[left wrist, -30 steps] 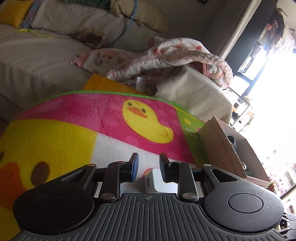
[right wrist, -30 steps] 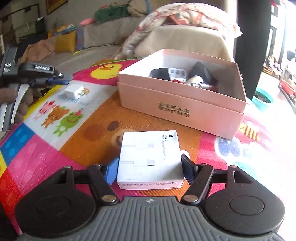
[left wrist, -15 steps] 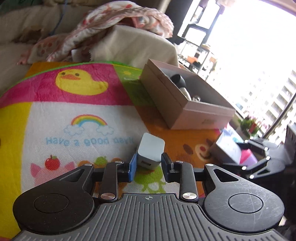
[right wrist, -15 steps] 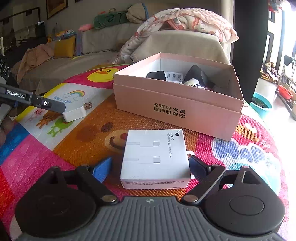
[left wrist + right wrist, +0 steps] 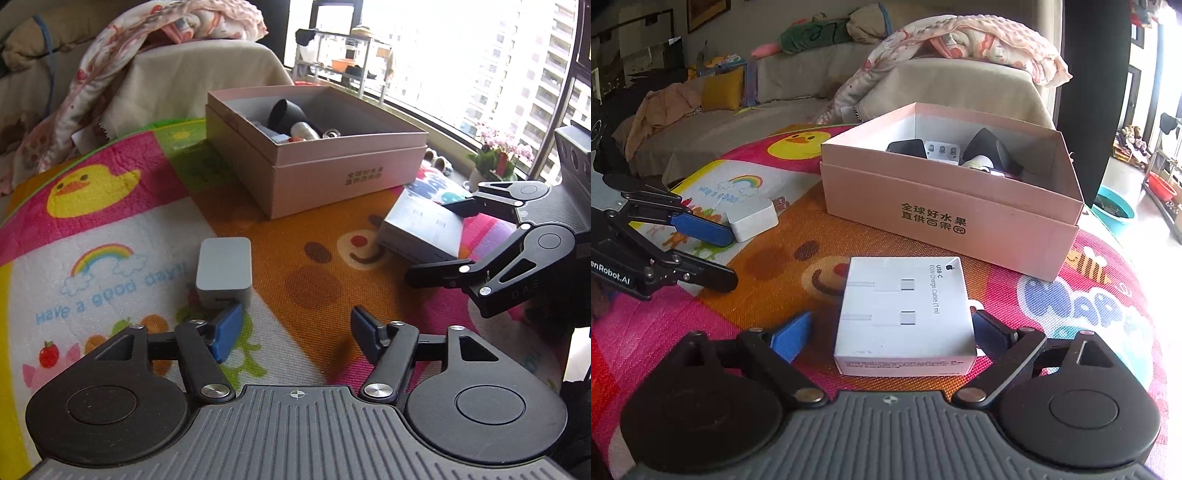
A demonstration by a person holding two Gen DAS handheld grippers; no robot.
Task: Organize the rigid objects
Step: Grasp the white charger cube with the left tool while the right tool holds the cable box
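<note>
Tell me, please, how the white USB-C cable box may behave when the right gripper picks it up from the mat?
The USB-C cable box is flat with straight card sides, so it probably stays stiff and will not roll. It holds only a cable, so likely light. Its smooth white faces could slip between the right gripper's opening jaws, whose pads now flank it loosely.

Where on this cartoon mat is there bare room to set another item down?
Free: the orange bear-face patch between the white wall charger, the white cable box and the pink cardboard box; also the duck corner. Crowded: inside the pink box, and by both opening hand-held grippers.
</note>
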